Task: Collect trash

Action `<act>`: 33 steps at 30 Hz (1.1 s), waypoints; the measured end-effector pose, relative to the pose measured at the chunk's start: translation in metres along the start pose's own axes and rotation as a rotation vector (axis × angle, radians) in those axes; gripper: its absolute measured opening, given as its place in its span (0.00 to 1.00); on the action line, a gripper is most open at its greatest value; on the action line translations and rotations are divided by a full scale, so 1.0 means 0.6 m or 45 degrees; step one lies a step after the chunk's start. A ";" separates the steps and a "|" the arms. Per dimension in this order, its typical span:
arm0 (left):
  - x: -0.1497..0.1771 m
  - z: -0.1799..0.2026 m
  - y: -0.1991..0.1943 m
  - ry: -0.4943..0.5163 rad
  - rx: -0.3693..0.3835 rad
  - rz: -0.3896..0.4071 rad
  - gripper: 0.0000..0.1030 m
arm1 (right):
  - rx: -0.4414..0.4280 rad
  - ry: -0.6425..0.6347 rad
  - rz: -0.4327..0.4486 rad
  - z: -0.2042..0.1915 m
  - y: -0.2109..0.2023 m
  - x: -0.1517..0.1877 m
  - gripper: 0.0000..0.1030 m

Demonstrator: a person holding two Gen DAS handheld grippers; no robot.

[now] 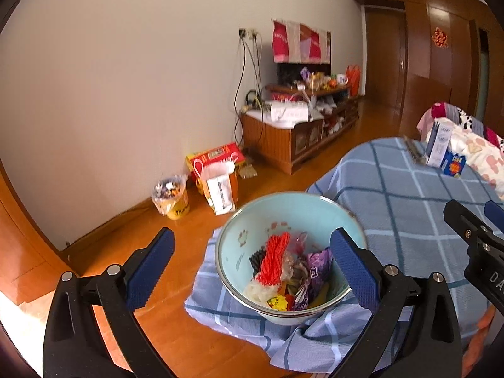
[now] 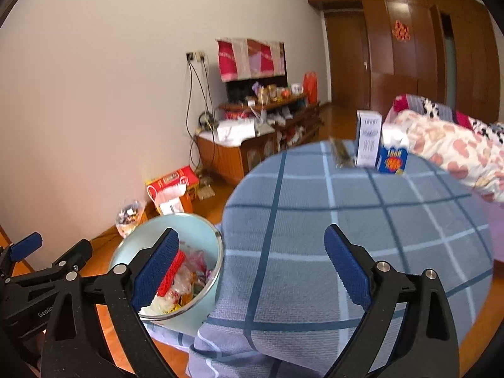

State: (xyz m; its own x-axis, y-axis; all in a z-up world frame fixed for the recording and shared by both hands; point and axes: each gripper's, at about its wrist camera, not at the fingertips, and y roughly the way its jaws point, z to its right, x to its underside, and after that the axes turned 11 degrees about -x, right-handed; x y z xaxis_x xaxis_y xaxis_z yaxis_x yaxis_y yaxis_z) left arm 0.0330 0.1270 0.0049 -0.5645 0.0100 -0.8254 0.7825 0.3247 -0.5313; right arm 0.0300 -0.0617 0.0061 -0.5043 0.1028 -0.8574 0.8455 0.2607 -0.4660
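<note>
Nearest in the left wrist view, the left gripper has its blue-padded fingers spread wide with nothing between them. The right gripper is likewise wide open and empty, over bare cloth in the lower middle of its own view.

Just beyond the left fingers, low in the centre of the frame, the pale blue enamel bin sits on the blue checked cloth covering the table. It holds the gathered trash: a red mesh bundle, a purple wrapper and other scraps.

The collecting looks largely done, since the cloth near the bin is clear. Farther back, upper right, a white carton and a blue box stand near the table's far edge; whether they count as trash I cannot tell.
</note>
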 end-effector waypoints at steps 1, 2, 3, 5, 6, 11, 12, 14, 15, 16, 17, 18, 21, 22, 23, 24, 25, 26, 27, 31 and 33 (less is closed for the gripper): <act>-0.002 -0.002 -0.009 -0.001 0.003 0.021 0.94 | -0.003 -0.008 0.014 -0.003 -0.008 -0.003 0.89; -0.003 -0.002 -0.015 -0.001 0.002 0.032 0.94 | -0.006 -0.016 0.033 -0.006 -0.018 -0.006 0.89; -0.005 -0.004 -0.023 -0.005 -0.001 0.046 0.94 | -0.009 -0.021 0.047 -0.009 -0.027 -0.007 0.89; -0.007 -0.003 -0.038 -0.012 -0.026 0.059 0.94 | -0.014 -0.033 0.087 -0.016 -0.047 -0.011 0.90; -0.008 -0.003 -0.044 -0.012 -0.033 0.065 0.94 | -0.014 -0.040 0.107 -0.018 -0.057 -0.013 0.90; -0.013 -0.004 -0.070 0.002 -0.051 0.123 0.94 | -0.006 -0.047 0.164 -0.021 -0.085 -0.026 0.91; -0.014 -0.004 -0.072 0.004 -0.052 0.130 0.94 | -0.003 -0.043 0.173 -0.020 -0.089 -0.027 0.91; -0.014 -0.003 -0.076 0.007 -0.054 0.136 0.94 | -0.001 -0.033 0.181 -0.016 -0.092 -0.028 0.91; -0.014 -0.002 -0.078 0.007 -0.054 0.139 0.94 | -0.001 -0.027 0.183 -0.015 -0.094 -0.027 0.91; -0.014 -0.004 -0.079 0.007 -0.053 0.139 0.94 | -0.004 -0.024 0.183 -0.015 -0.095 -0.027 0.91; -0.014 -0.003 -0.080 0.009 -0.053 0.140 0.94 | -0.007 -0.021 0.179 -0.013 -0.095 -0.027 0.91; -0.015 -0.003 -0.081 0.011 -0.048 0.141 0.94 | -0.007 -0.019 0.178 -0.013 -0.095 -0.028 0.91; -0.014 -0.002 -0.084 0.016 -0.049 0.141 0.94 | -0.008 -0.019 0.177 -0.013 -0.097 -0.028 0.91; -0.015 -0.003 -0.085 0.015 -0.047 0.140 0.94 | -0.010 -0.020 0.176 -0.013 -0.097 -0.028 0.91; -0.015 -0.003 -0.085 0.012 -0.047 0.140 0.94 | -0.009 -0.020 0.177 -0.015 -0.098 -0.025 0.91; -0.015 -0.003 -0.085 0.010 -0.049 0.140 0.94 | -0.010 -0.018 0.176 -0.014 -0.098 -0.025 0.91; -0.015 -0.004 -0.085 0.005 -0.049 0.139 0.94 | -0.012 -0.017 0.175 -0.014 -0.098 -0.025 0.91; -0.014 -0.005 -0.085 0.001 -0.049 0.138 0.94 | -0.014 -0.014 0.173 -0.014 -0.098 -0.025 0.91; -0.014 -0.006 -0.084 -0.002 -0.049 0.137 0.94 | -0.015 -0.013 0.172 -0.014 -0.098 -0.025 0.91; -0.014 -0.007 -0.083 -0.008 -0.047 0.135 0.94 | -0.011 -0.015 0.173 -0.014 -0.097 -0.023 0.91; -0.014 -0.006 -0.083 -0.006 -0.046 0.136 0.94 | -0.013 -0.015 0.172 -0.014 -0.097 -0.023 0.91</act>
State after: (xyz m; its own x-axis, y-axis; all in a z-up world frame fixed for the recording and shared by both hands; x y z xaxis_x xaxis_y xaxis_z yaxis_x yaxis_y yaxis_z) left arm -0.0021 0.1143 0.0390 -0.4772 0.0417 -0.8778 0.8281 0.3556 -0.4333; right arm -0.0138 -0.0699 0.0469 -0.3835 0.1265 -0.9149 0.9038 0.2550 -0.3436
